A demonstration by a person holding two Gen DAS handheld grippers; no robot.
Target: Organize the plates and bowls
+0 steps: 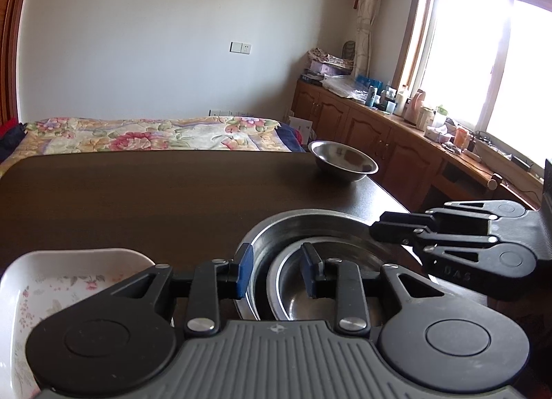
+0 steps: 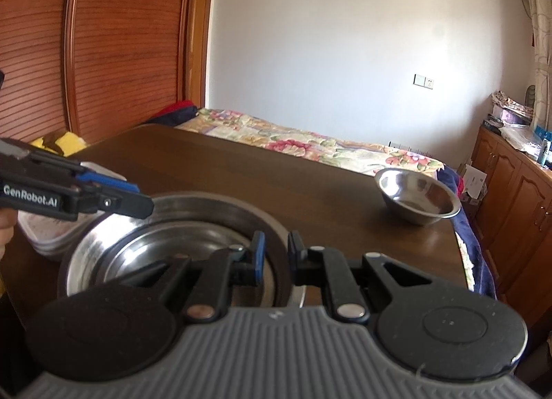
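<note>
Centrally, round steel bowl [image 1: 303,299] nested in steel basin [image 1: 276,237], dark wood-grain table [image 1: 138,199]

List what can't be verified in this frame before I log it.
- Small steel bowl nested in large steel basin: bottom hidden by left claw, left view.
- White floral dish: mostly behind left claw, right view.
- Right claw: contact with basin rim blurred.

White floral dish [image 1: 51,295] cut off by left edge.

Two nested round steel bowls [image 2: 172,240] sit upright beside the white floral rectangular dish [image 1: 51,281]; a third small steel bowl [image 1: 342,161] stands well apart.
</note>
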